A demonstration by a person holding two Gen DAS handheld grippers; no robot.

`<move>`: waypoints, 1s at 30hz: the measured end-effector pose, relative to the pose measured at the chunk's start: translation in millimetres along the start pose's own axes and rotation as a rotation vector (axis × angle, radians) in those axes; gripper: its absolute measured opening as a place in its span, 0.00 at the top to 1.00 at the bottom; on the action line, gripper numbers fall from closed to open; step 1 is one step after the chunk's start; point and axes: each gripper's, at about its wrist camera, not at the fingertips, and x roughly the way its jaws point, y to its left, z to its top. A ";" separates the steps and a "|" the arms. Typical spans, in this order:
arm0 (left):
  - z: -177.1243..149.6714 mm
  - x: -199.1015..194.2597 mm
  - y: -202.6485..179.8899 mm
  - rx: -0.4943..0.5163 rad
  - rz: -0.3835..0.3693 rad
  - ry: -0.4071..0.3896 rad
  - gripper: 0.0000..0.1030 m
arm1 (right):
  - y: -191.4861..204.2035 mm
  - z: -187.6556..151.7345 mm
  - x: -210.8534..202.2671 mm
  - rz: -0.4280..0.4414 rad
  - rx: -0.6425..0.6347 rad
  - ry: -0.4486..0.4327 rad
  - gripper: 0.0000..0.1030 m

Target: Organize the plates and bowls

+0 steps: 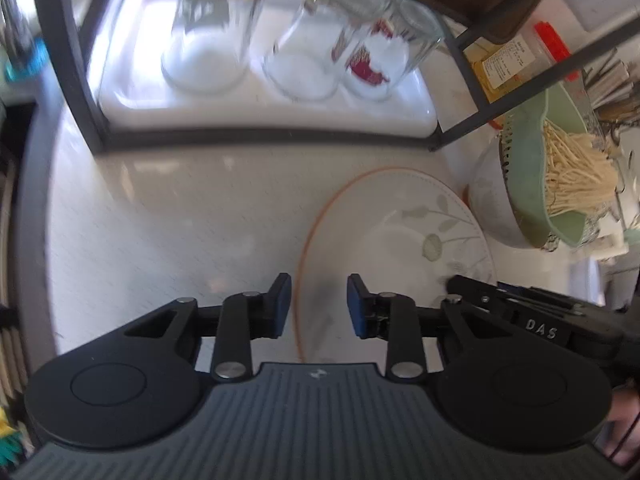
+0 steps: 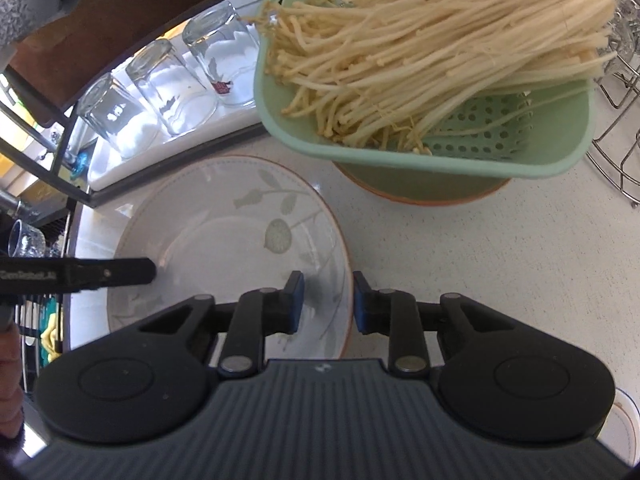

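So far nothing is stacked: both grippers' jaws straddle the plate (image 2: 224, 240) rim, narrow, not yet clamped.

Counted: three upturned glasses (image 1: 208, 40) on one white tray (image 1: 132, 96). One leaf-patterned plate (image 2: 224, 224), one green colander (image 2: 440, 152), two grippers (image 2: 328, 304).

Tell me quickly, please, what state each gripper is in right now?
Left gripper: open, jaws straddling the left rim of the plate, pads not touching.
Right gripper: open, jaws straddling the plate's right rim, not clamped.
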 end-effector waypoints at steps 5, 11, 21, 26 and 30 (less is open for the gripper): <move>1.0 5.5 -3.8 0.021 0.009 0.005 0.69 | -6.1 -1.6 -2.2 0.019 0.015 -0.005 0.73; 3.0 5.3 2.3 -0.013 -0.007 -0.002 0.69 | -10.1 -3.4 -3.6 0.044 -0.001 -0.020 0.72; -6.4 -8.6 -0.6 0.001 0.024 -0.001 0.69 | -13.2 -8.2 -12.8 0.092 0.025 -0.003 0.72; -14.4 -20.8 -6.2 -0.002 0.024 -0.013 0.69 | -14.9 -10.2 -21.2 0.107 0.036 -0.017 0.72; -19.0 -29.3 -13.3 0.007 0.025 -0.023 0.69 | -17.8 -15.4 -29.0 0.122 0.043 -0.021 0.72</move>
